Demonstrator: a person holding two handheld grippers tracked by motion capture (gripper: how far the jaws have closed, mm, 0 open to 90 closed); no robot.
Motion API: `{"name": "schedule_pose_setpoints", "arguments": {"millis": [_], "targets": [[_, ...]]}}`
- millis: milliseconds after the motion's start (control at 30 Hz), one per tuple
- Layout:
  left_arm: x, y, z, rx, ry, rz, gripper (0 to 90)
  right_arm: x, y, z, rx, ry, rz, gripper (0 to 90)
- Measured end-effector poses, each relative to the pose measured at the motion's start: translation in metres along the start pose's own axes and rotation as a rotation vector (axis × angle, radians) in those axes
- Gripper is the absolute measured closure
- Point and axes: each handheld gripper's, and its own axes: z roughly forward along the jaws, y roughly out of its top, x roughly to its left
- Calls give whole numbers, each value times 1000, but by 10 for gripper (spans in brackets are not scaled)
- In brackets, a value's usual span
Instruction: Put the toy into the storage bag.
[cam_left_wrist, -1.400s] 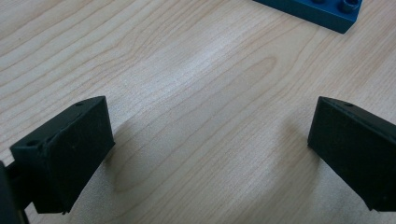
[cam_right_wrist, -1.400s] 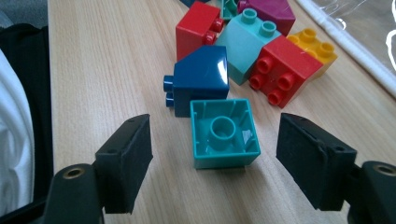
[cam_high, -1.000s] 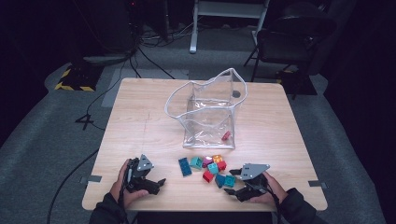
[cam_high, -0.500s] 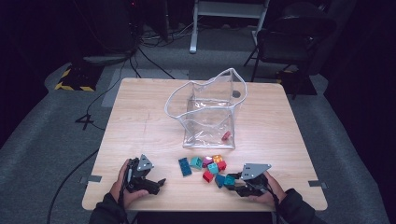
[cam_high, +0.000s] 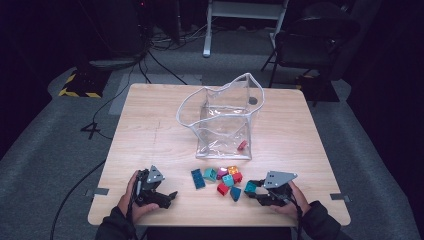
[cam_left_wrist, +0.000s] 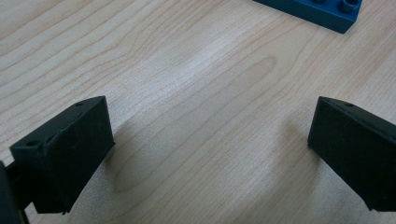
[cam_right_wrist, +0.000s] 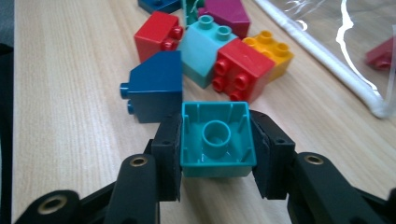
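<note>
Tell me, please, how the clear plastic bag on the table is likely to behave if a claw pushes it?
The clear bag probably buckles rather than slides: its rim sags and wrinkles. It looks light, holding one red block, so it may tip or skid easily.

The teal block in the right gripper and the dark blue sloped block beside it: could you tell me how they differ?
The teal block is clamped between the right gripper's pads, hollow underside facing the camera; the dark blue sloped block lies free on the table, on its side, studs pointing sideways. Teal looks square, blue has a slanted face. Both are studded plastic bricks.
</note>
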Motion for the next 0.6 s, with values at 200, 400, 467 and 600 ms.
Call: {"name": "schedule_pose_setpoints", "arguments": {"millis": [200, 400, 467, 600], "targets": [[0, 0, 0, 0, 0, 0, 2, -8, 6, -13, -41, -24, 19, 593], [0, 0, 0, 0, 0, 0, 2, -19, 14, -27, -84, -68, 52, 593], [0, 0, 0, 0, 0, 0, 2, -23, 21, -35, -97, -96, 60, 593], [0, 0, 0, 0, 0, 0, 2, -28, 32, -46, -122, -132, 59, 593]]}}
